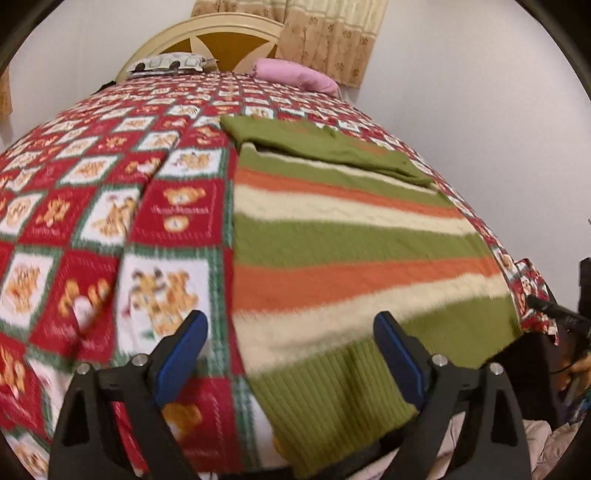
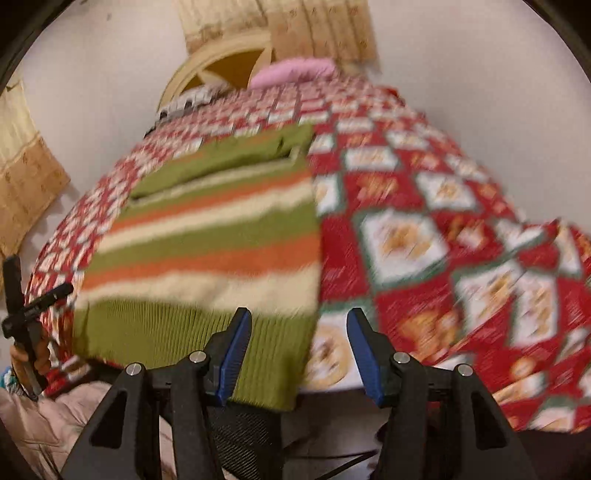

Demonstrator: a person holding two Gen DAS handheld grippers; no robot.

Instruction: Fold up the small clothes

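Observation:
A small striped sweater (image 1: 347, 236) in green, orange and cream lies flat on the bed, with a green sleeve (image 1: 325, 147) folded across its far end. Its ribbed green hem (image 1: 332, 395) hangs at the near bed edge. My left gripper (image 1: 291, 354) is open, its blue pads on either side of the hem's left corner, empty. In the right wrist view the sweater (image 2: 207, 243) lies left of centre. My right gripper (image 2: 299, 354) is open and empty, its jaws on either side of the hem's right corner (image 2: 284, 343). Both views are blurred.
A red, white and green patterned bedspread (image 1: 110, 221) covers the bed. A pink pillow (image 1: 295, 74) and a patterned pillow (image 1: 166, 62) lie by the headboard (image 1: 218, 44). Curtains (image 1: 325, 33) hang behind. The other gripper's tip (image 2: 26, 310) shows at the left of the right wrist view.

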